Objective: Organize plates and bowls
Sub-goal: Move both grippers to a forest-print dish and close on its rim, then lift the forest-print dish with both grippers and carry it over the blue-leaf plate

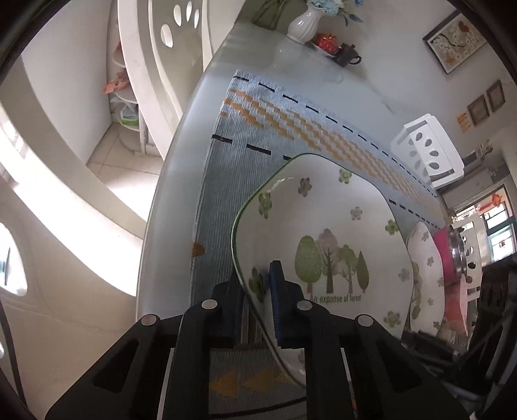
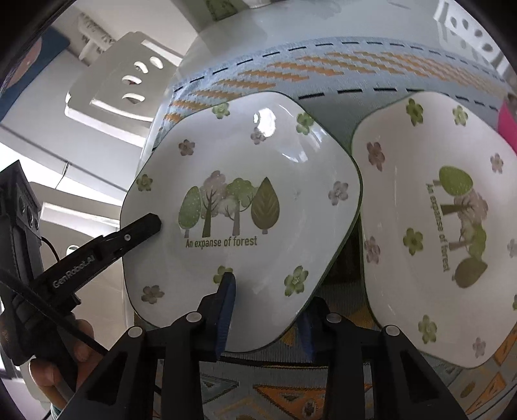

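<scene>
A white square plate with green rim and a forest print is lifted and tilted above the placemat. My left gripper is shut on its left rim. It also shows in the right wrist view, where my right gripper is shut on its near edge and the left gripper's finger grips its left edge. A second matching plate lies on the placemat to the right, partly under the first; it appears edge-on in the left wrist view.
A blue and orange woven placemat covers a glass table. A pink container stands beyond the second plate. A white vase, red item and dark teapot sit at the far end. White chairs surround the table.
</scene>
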`<state>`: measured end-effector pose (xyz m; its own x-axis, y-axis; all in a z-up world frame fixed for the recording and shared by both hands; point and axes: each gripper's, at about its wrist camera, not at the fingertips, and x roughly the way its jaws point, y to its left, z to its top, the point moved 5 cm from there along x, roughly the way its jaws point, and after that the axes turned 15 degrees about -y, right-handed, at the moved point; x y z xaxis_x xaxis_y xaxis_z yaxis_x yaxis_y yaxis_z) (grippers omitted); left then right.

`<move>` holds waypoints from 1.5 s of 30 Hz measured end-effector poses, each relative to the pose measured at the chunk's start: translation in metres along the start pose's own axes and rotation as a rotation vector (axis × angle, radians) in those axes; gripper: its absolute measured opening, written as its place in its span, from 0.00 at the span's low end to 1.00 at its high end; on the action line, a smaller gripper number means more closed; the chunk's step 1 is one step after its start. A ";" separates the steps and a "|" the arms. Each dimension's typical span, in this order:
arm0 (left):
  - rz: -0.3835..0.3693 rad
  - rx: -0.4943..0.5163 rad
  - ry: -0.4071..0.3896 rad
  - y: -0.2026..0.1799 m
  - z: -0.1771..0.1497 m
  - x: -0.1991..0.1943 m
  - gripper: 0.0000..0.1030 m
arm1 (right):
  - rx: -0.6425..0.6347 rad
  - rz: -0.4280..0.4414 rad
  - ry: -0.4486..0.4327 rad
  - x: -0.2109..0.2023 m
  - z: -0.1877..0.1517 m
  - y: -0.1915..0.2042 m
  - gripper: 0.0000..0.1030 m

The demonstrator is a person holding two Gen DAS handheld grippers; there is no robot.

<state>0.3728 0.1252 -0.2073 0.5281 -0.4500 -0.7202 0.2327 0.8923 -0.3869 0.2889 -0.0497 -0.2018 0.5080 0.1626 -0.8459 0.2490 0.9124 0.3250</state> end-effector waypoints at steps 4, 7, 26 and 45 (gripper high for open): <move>0.012 0.041 -0.023 -0.004 -0.006 -0.015 0.12 | -0.108 0.001 -0.029 -0.006 0.005 0.012 0.33; 0.018 0.006 -0.026 0.007 -0.010 -0.023 0.12 | -0.176 0.016 -0.020 -0.008 0.004 0.023 0.33; 0.009 0.020 -0.023 0.017 0.012 0.008 0.19 | -0.142 0.000 0.002 0.016 0.013 0.013 0.35; -0.001 0.046 -0.142 0.008 0.011 -0.053 0.17 | -0.256 0.120 -0.109 -0.036 0.011 0.030 0.33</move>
<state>0.3553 0.1566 -0.1659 0.6376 -0.4439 -0.6297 0.2684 0.8941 -0.3586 0.2873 -0.0323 -0.1573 0.6105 0.2461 -0.7528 -0.0273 0.9565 0.2905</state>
